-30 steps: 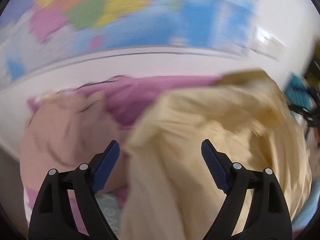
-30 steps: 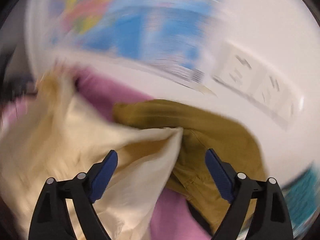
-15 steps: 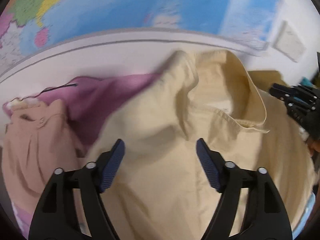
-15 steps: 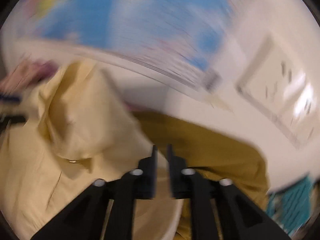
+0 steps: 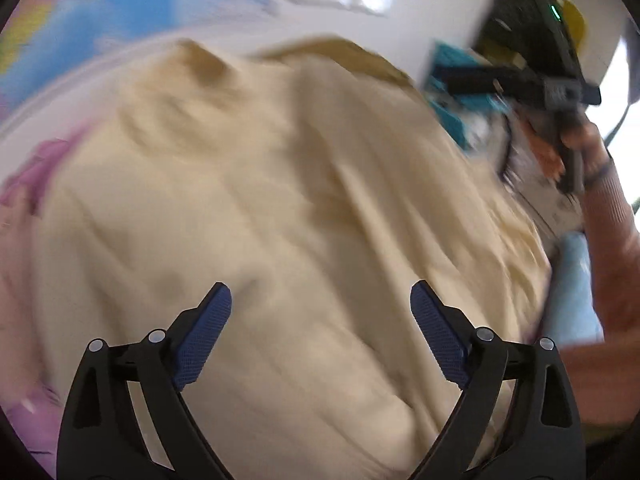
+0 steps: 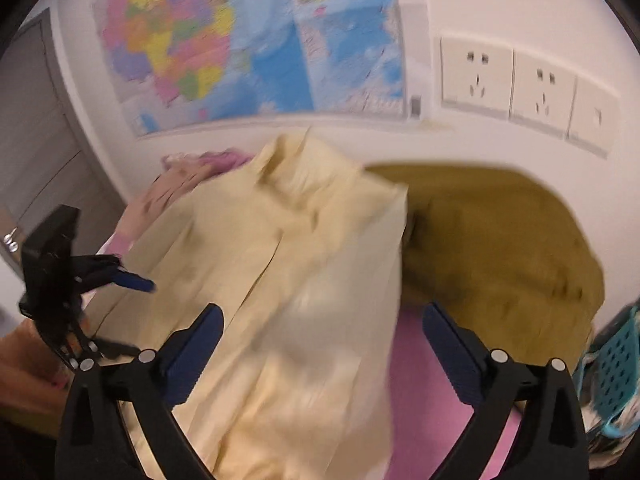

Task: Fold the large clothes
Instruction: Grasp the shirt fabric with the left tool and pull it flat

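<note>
Two grippers are hanging over a pale yellow shirt (image 6: 304, 280) that is lying spread across the middle of the worktop, collar end toward the wall. The left gripper (image 5: 320, 336) is pointing down at the shirt's broad body, its jaws spread wide and still opening, with only loose cloth showing beneath them and nothing pinched. The right gripper (image 6: 320, 352) is hovering over the shirt's right edge, its jaws likewise wide and opening, gripping nothing.

Other garments are crowding the shirt. An olive-mustard garment (image 6: 500, 240) is lying just beside its right edge, touching it near the collar. A pink-purple cloth (image 6: 424, 400) is showing beneath both, and a peach garment (image 6: 160, 196) is lying at the shirt's far left side. A teal perforated basket (image 6: 616, 364) is sitting at the right rim of the worktop. On the wall behind, a coloured map (image 6: 248, 40) is hanging beside a row of white sockets (image 6: 528, 84). In the left wrist view, much blurred, the person's forearm (image 5: 612, 240) is reaching in from the right.
</note>
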`<control>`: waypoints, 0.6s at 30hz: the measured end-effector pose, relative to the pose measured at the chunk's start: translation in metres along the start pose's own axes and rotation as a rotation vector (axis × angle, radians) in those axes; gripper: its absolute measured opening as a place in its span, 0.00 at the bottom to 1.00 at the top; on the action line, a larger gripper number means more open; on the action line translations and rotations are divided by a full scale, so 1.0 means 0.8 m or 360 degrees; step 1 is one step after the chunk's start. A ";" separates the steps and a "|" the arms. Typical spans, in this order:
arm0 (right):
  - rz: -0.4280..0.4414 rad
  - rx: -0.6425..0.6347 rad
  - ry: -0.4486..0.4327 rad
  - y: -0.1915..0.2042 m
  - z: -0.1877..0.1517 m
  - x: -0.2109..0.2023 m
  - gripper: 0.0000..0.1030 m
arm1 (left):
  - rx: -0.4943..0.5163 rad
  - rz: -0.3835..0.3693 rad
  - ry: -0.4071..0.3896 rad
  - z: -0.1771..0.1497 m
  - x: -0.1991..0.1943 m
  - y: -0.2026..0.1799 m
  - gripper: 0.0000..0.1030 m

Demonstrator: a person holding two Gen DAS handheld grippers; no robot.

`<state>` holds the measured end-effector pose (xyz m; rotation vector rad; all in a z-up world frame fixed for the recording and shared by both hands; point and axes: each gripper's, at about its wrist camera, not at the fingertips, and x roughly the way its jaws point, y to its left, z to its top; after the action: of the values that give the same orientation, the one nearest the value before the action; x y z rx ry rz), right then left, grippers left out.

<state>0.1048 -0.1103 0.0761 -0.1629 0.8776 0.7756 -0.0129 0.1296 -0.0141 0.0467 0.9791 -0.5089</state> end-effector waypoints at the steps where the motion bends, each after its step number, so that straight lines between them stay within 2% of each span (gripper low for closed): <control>1: 0.0037 -0.0001 0.0004 0.005 -0.015 -0.001 0.94 | 0.0028 -0.0033 0.0050 -0.012 0.011 -0.013 0.87; 2: 0.0070 -0.0009 0.0029 0.008 -0.028 0.004 0.94 | 0.0032 -0.0094 0.0099 -0.025 0.023 -0.022 0.87; 4: 0.0044 -0.0048 0.0074 0.007 -0.052 0.005 0.94 | 0.0029 -0.0213 0.0210 -0.045 0.039 -0.034 0.87; 6: -0.0019 -0.0105 0.0135 0.013 -0.077 0.014 0.92 | 0.0031 -0.0247 0.0271 -0.062 0.052 -0.046 0.89; 7: -0.0056 -0.0107 0.0160 0.012 -0.086 0.019 0.86 | 0.0043 -0.0240 0.0301 -0.067 0.059 -0.050 0.90; 9: -0.0031 -0.0042 0.0215 -0.001 -0.102 0.030 0.37 | 0.0062 -0.0223 0.0300 -0.071 0.059 -0.056 0.89; 10: 0.0007 0.0015 0.0209 -0.009 -0.106 0.031 0.26 | 0.0058 -0.0215 0.0288 -0.070 0.057 -0.057 0.80; 11: 0.0072 0.0081 0.0164 -0.018 -0.111 0.024 0.09 | 0.0056 -0.0228 0.0280 -0.071 0.048 -0.061 0.51; 12: 0.0083 0.0103 0.0114 -0.024 -0.115 0.013 0.07 | 0.0045 -0.0271 0.0287 -0.067 0.044 -0.061 0.39; 14: 0.0129 0.0266 -0.0033 -0.049 -0.121 -0.020 0.04 | 0.0027 -0.0208 0.0238 -0.050 0.037 -0.054 0.17; 16: 0.0120 0.0416 -0.0181 -0.079 -0.131 -0.051 0.03 | 0.0025 -0.0191 0.0128 -0.026 0.018 -0.050 0.11; 18: 0.0083 0.0603 -0.0260 -0.117 -0.153 -0.070 0.03 | 0.0030 -0.0186 0.0025 -0.005 -0.001 -0.044 0.15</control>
<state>0.0687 -0.2612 0.0225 0.2553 0.8592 0.6478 -0.0318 0.1001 -0.0094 0.0106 0.9960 -0.6258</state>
